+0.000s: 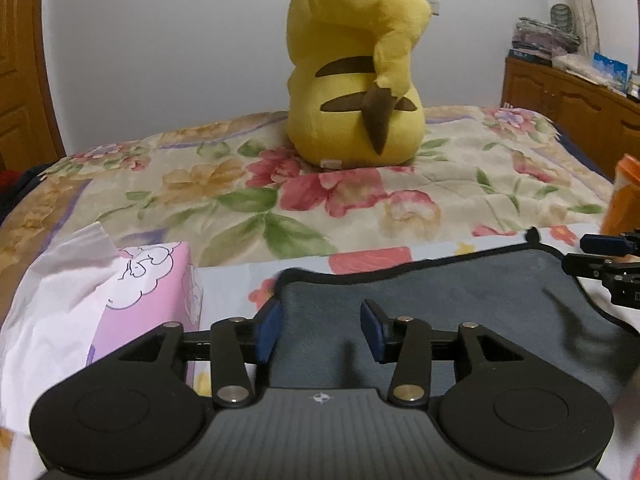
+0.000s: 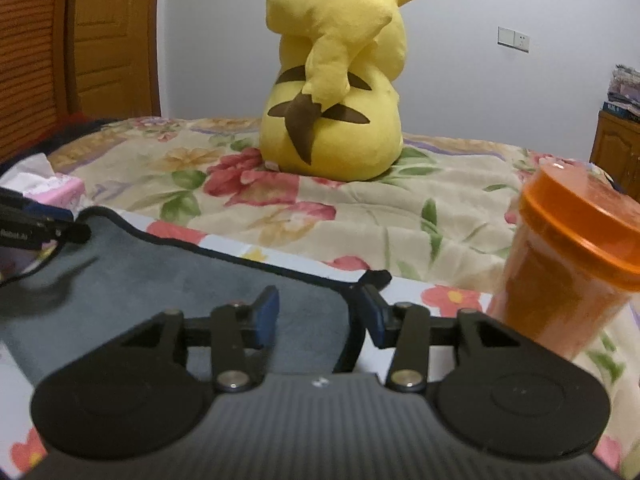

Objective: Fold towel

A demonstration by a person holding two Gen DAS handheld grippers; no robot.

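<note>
Left wrist view. We see the left hand-held gripper [image 1: 320, 332] with its jaws apart and nothing between its blue pads [image 1: 269, 334], which hover over the left end of the grey towel [image 1: 440, 304]. The towel lies spread on the bed [image 1: 460, 176] near its front edge, its dark-bound border [image 1: 400, 270] wavy along the far side. A pink tissue box [image 1: 156, 292] sits just beside the towel toward the bed's left edge, and a yellow plush toy [image 1: 352, 92] sits farther back, about mid-bed.

Right wrist view. We see the right hand-held gripper [image 2: 318, 316], likewise spread open and empty, straddling the towel's [image 2: 192, 280] right end, where a small hanging loop [image 2: 376, 278] marks the far right corner. An orange lidded jar [image 2: 568, 264] stands near this corner toward the bed's right edge.

Handling. We judge the towel light, soft and limp, with a napped surface that should not slip between the pads. It will sag and crease rather than hold shape, and may drag on the quilt. We judge the bound corners the best holds, one per hand-held gripper, pinching edge and border together.
</note>
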